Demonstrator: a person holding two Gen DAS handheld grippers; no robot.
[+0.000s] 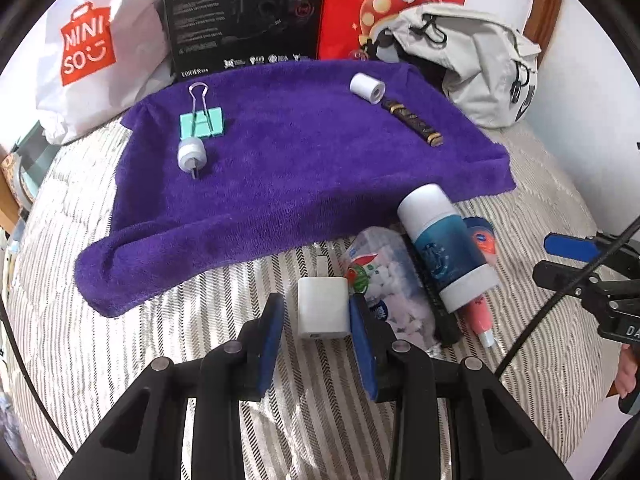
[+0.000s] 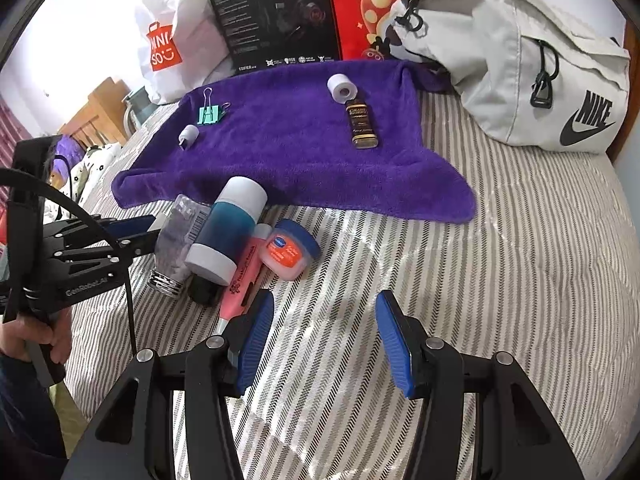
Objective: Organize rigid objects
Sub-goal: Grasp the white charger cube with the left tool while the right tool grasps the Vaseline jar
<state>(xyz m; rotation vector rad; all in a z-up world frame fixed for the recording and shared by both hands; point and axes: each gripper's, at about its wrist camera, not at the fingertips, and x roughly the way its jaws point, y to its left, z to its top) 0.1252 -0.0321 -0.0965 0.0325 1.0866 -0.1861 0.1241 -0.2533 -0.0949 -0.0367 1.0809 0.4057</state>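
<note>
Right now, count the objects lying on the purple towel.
4. A green binder clip and a small white spool lie at the left; a white tape roll and a dark brown bottle lie at the right. Folds may hide others.

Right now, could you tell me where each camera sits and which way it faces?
Left wrist: low over the bedspread, facing the purple towel; left gripper open around a white charger; right gripper at the right edge.
Right wrist: further right, same heading; right gripper open over bare bedspread; left gripper and a hand at the left edge.
Shared: towel, teal clip, blue bottle.
</note>
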